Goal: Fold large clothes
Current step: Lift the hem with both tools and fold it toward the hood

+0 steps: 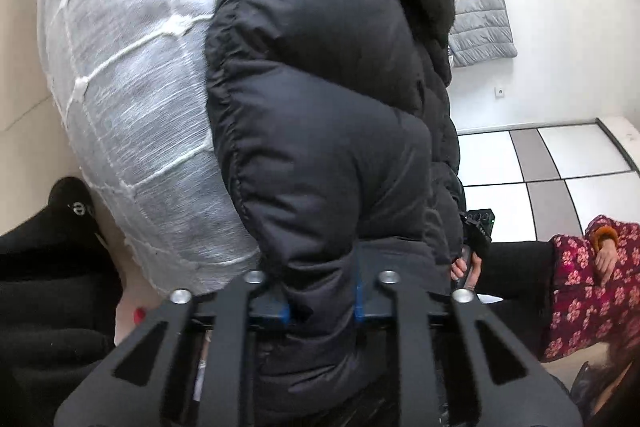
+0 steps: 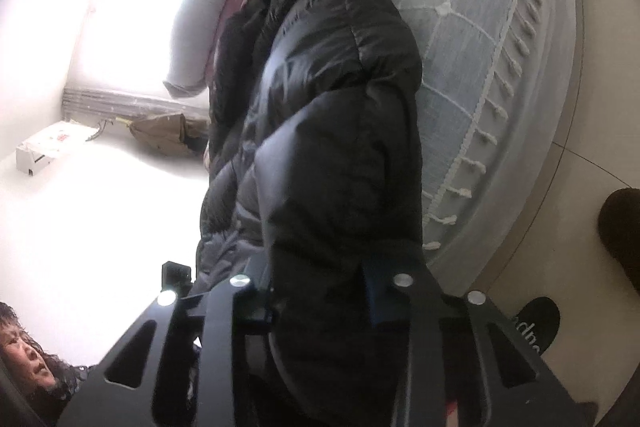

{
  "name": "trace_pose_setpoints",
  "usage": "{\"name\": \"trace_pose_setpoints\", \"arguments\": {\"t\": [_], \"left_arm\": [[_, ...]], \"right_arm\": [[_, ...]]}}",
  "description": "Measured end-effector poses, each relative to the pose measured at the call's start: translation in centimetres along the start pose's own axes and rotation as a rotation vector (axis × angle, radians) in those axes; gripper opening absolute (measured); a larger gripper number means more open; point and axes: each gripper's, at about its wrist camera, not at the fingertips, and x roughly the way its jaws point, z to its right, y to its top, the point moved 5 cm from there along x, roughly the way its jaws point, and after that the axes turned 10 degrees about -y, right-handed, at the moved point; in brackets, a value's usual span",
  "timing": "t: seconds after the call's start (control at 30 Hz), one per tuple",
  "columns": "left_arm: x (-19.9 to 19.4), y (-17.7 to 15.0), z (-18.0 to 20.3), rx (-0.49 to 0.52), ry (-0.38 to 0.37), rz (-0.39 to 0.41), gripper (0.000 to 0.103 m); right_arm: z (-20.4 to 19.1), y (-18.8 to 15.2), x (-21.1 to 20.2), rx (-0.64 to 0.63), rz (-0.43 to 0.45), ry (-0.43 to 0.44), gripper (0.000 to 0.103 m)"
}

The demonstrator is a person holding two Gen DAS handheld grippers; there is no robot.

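A black puffer jacket [image 1: 320, 107] hangs lifted in front of a bed with a white quilted cover [image 1: 128, 87]. My left gripper [image 1: 320, 307] is shut on the jacket's padded edge, with fabric bunched between the blue pads. In the right wrist view the same jacket [image 2: 328, 131] fills the middle, and my right gripper [image 2: 320, 299] is shut on another part of its edge. The other gripper's handle and a hand [image 1: 466, 267] show just past the jacket. The jacket's lower part is hidden behind the gripper frames.
The bed cover [image 2: 472, 67] has a fringed edge above a tiled floor [image 2: 580, 155]. A person in a red floral garment [image 1: 592, 287] sits to the right; her face [image 2: 24, 347] shows in the right wrist view. A grey quilt [image 1: 476, 7] and pillows [image 2: 208, 11] lie on the bed.
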Motion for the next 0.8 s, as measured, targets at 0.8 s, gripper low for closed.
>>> {"name": "trace_pose_setpoints", "arguments": {"t": [0.8], "left_arm": [[-8.8, -2.8, 12.1, 0.223, 0.014, 0.181, 0.003]], "right_arm": [[-9.5, -6.3, -8.8, -0.087, 0.19, 0.152, 0.013]]}}
